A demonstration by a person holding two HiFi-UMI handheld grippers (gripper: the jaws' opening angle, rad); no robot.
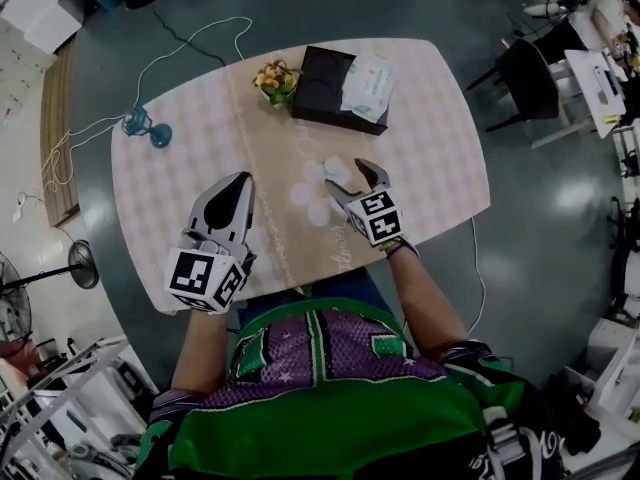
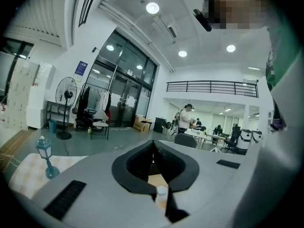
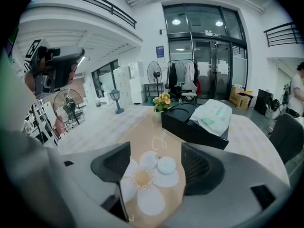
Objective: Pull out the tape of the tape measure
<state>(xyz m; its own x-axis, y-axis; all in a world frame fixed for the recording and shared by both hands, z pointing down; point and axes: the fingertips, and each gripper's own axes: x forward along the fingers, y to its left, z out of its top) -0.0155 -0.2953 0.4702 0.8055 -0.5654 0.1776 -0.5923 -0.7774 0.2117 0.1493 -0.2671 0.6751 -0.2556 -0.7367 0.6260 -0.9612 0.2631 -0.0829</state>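
The small round white tape measure (image 3: 166,165) lies flat on the white flower print (image 3: 142,182) of the beige runner (image 3: 152,127). This is near the middle of the desk (image 1: 180,158), towards the person's edge.

It looks light, with a stiff, smooth plastic case, so it would probably skid on the cloth if only the tape end were pulled. I would clamp one pair of jaws across the case's rim to steady it. The other pair should pinch the tape's end tab, which seems to be the tiny piece at the case's far-left edge, though it is too small to be sure. The tape itself is likely thin, limp and spring-loaded, so the pull should be even.

The right gripper (image 1: 350,178) hangs over the flower print with its jaws wide apart, the case lying below the gap and the pads not on it. The left gripper (image 1: 240,178) is over the runner's left border, its jaws closed together on nothing.

At the far edge stands a black rectangular box (image 1: 322,88) with a white plastic packet printed in green (image 1: 366,80) lying across its right part; I cannot tell what else it holds. Just left of it is a small pot of yellow and orange flowers (image 1: 277,78).
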